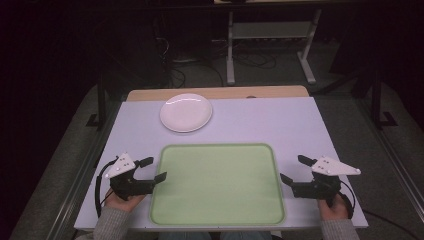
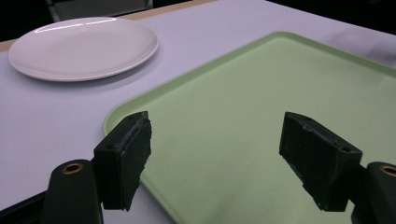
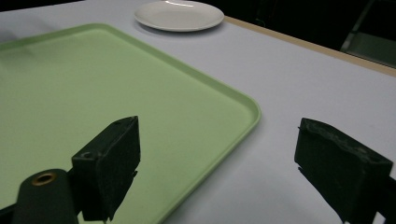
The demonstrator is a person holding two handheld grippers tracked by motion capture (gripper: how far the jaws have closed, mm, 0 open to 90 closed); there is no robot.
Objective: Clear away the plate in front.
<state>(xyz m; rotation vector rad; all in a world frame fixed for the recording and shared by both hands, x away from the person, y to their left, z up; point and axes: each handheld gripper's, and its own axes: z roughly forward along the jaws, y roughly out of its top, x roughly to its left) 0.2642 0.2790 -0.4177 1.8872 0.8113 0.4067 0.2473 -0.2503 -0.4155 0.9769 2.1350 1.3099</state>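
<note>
Both tools stood with jaws spread and empty: the left tool at the green tray's left edge, the right tool at its right. The white plate lay beyond the tray on the counter, forward-left, nearer the left tool.

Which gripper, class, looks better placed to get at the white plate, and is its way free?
Probably the left gripper: the white plate lies beyond the green tray, toward that side. Its jaws stand open, and bare table lies between.
</note>
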